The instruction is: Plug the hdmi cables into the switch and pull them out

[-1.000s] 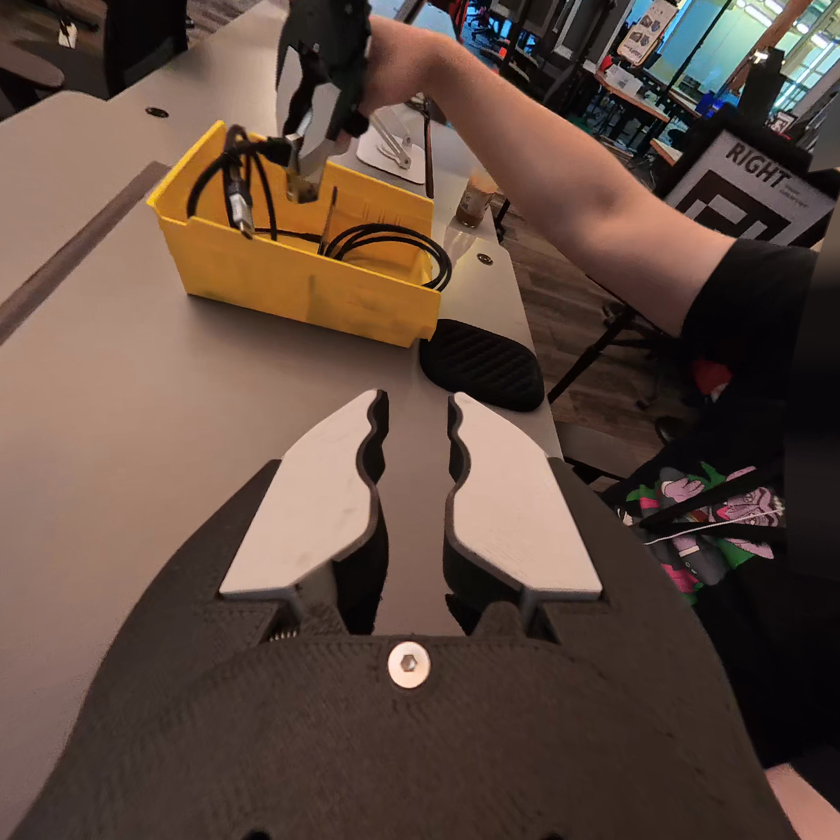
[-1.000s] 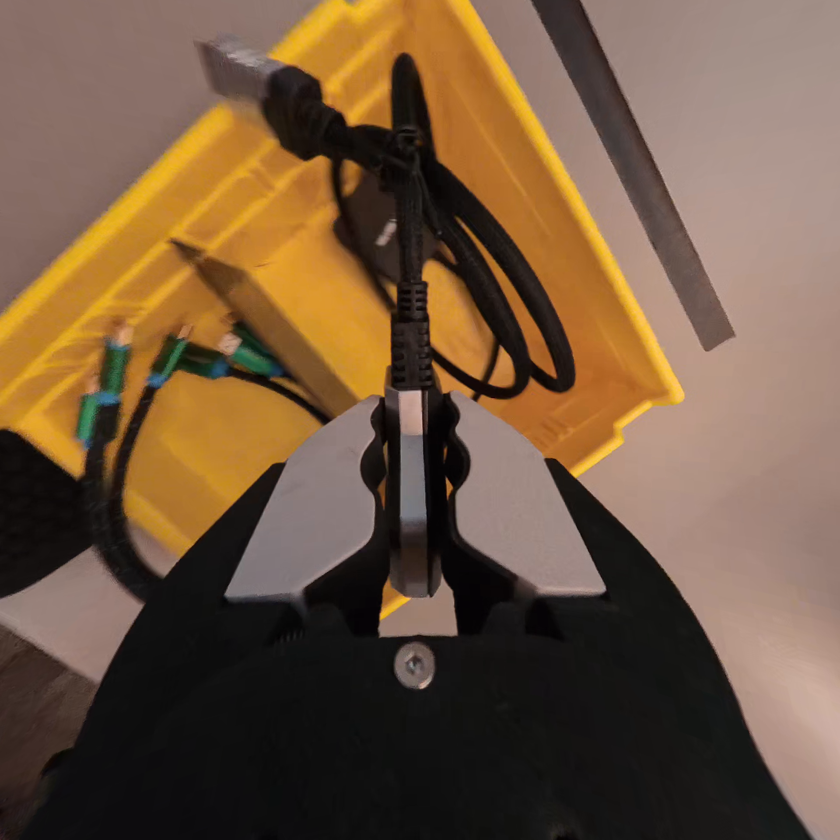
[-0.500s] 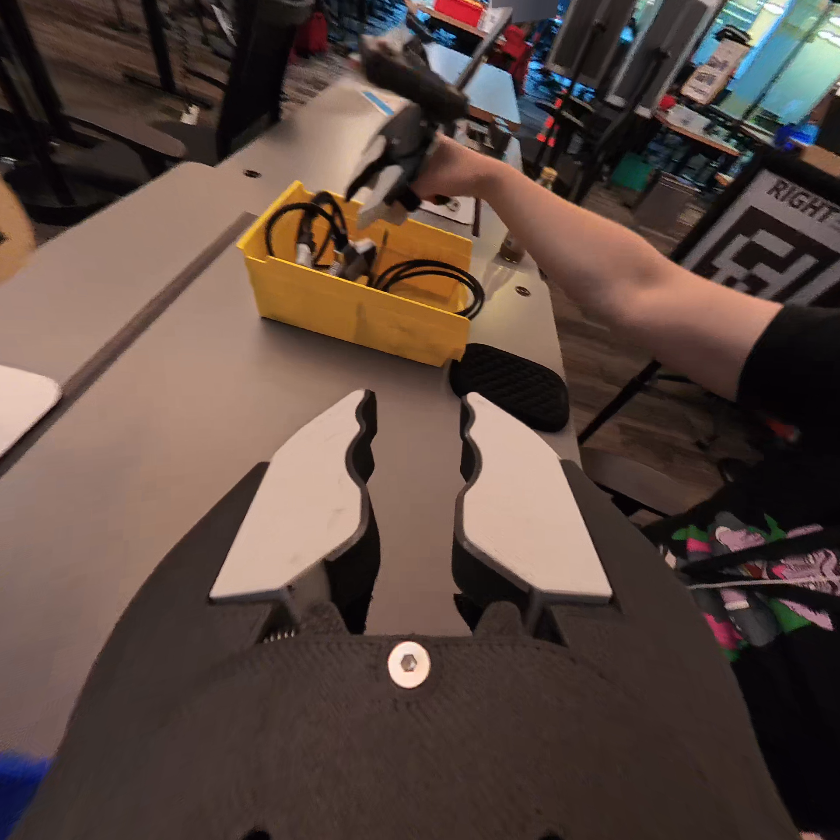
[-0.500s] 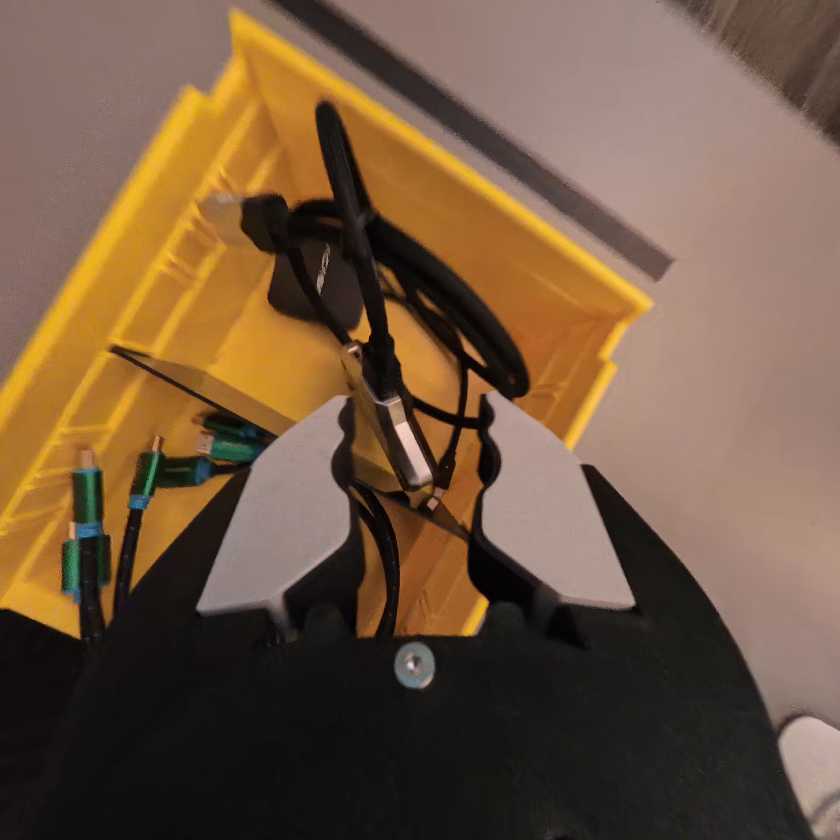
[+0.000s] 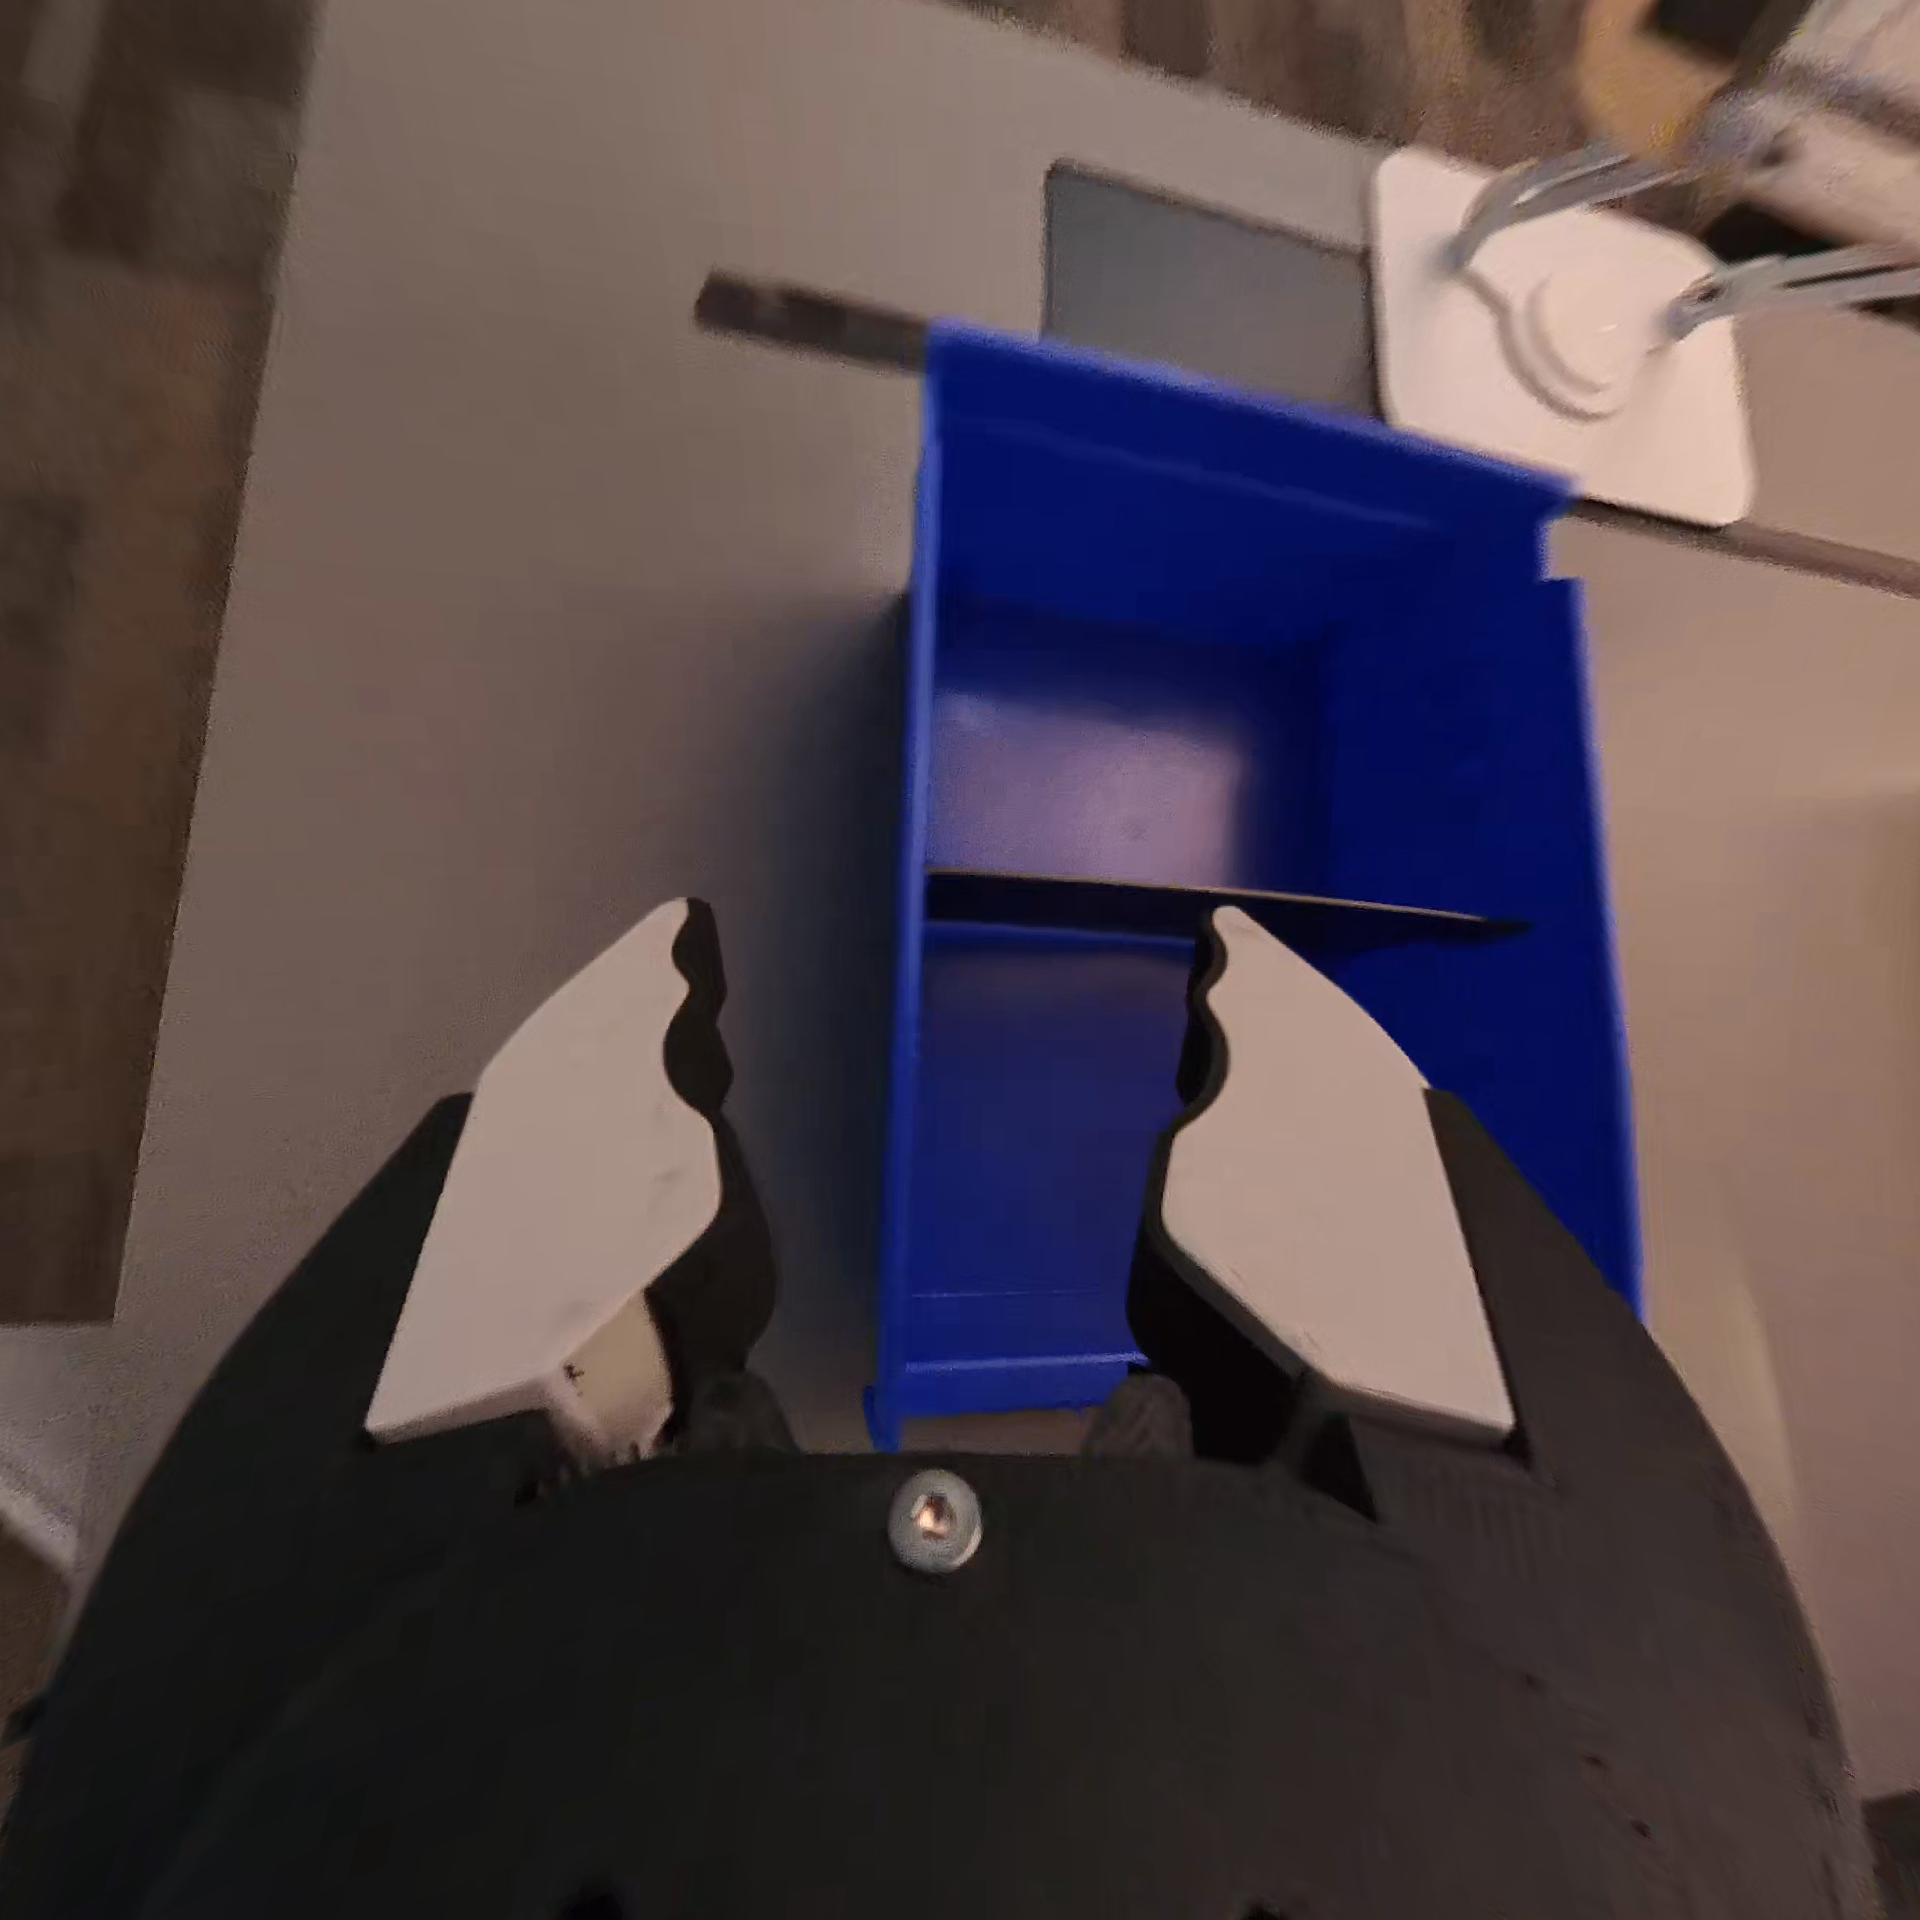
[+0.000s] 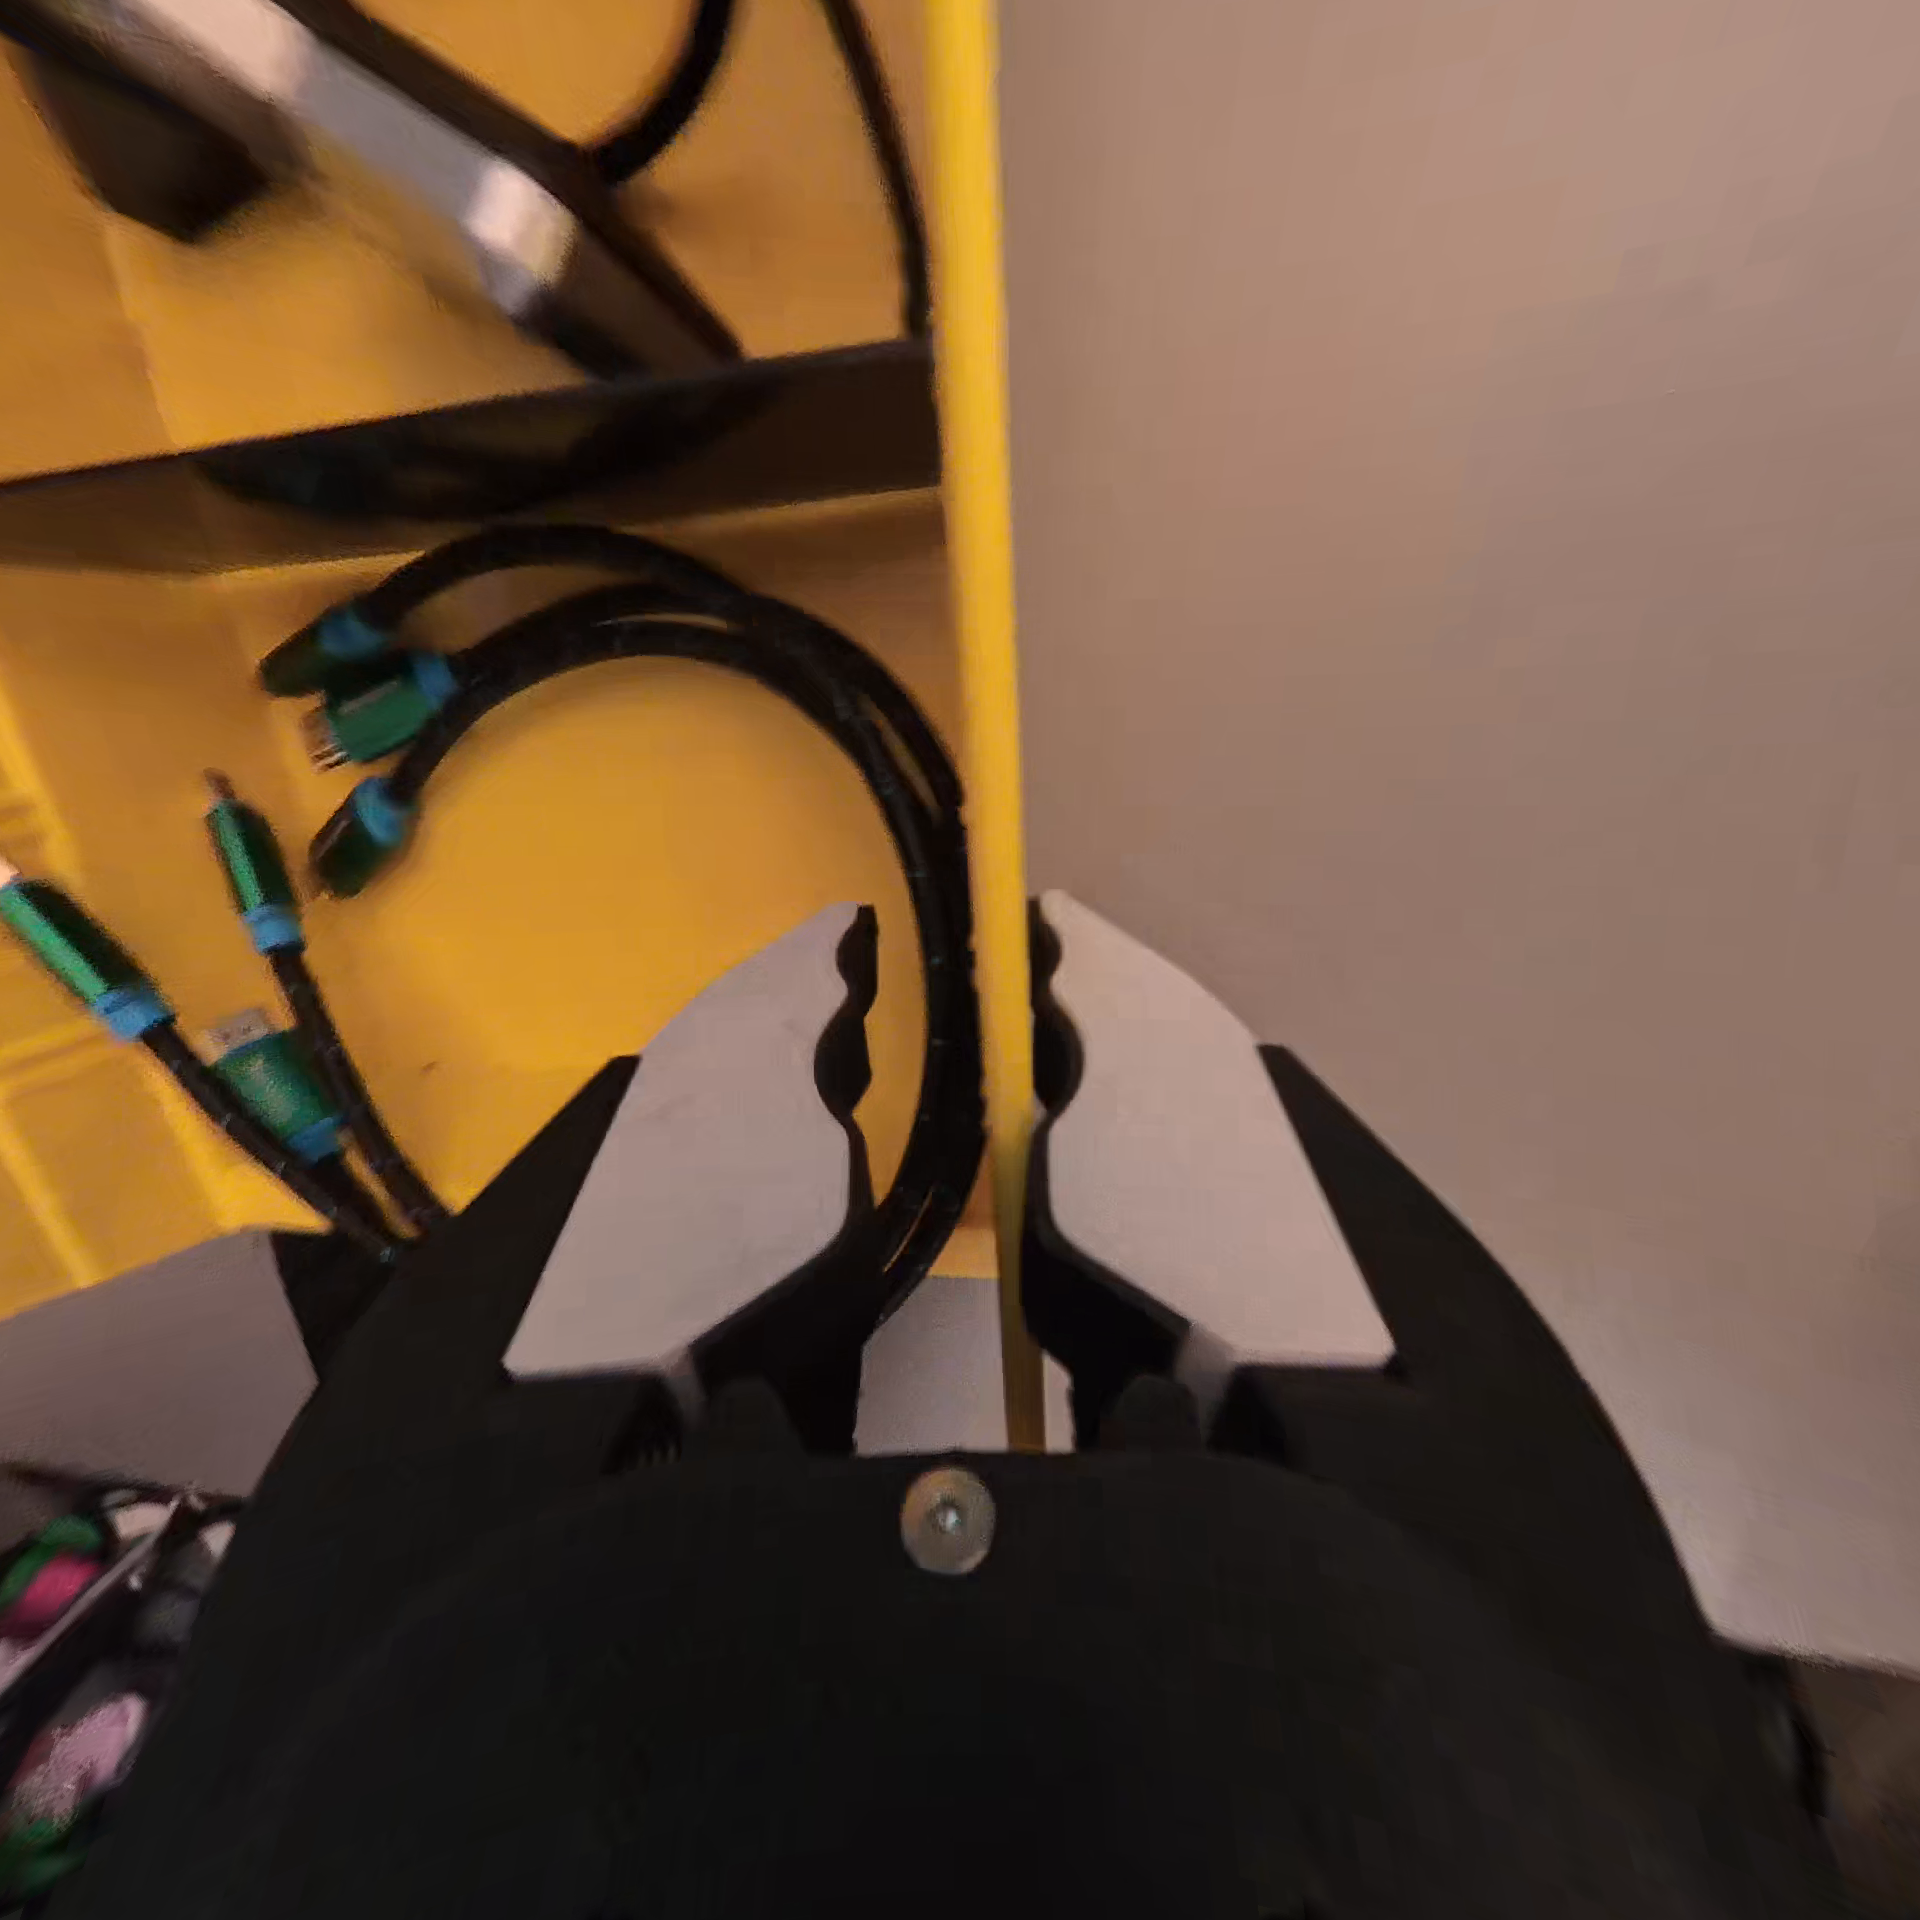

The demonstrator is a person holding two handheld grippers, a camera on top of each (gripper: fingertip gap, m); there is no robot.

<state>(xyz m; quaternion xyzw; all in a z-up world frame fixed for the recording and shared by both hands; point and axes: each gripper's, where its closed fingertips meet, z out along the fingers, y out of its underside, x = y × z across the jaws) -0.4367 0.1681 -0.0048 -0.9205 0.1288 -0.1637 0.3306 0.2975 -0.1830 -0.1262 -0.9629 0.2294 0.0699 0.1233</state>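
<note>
HDMI cables (image 6: 665,665) lie coiled in the near compartment of the yellow bin (image 6: 977,520), ahead and left of the right tool (image 6: 951,914); none lie near the left tool (image 5: 951,914), which hangs spread wide and empty over a bare blue bin (image 5: 1455,727) on the desk (image 5: 571,623). The right tool is nearer: its fingers stand apart astride the yellow wall, holding nothing. One cable loop runs between them, lengthwise along the wall. A blurred dark shape beyond the divider (image 6: 468,457) may be the switch.

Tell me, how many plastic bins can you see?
2: a blue plastic bin before the left gripper, a yellow plastic bin before the right gripper. Others may be hidden.
</note>
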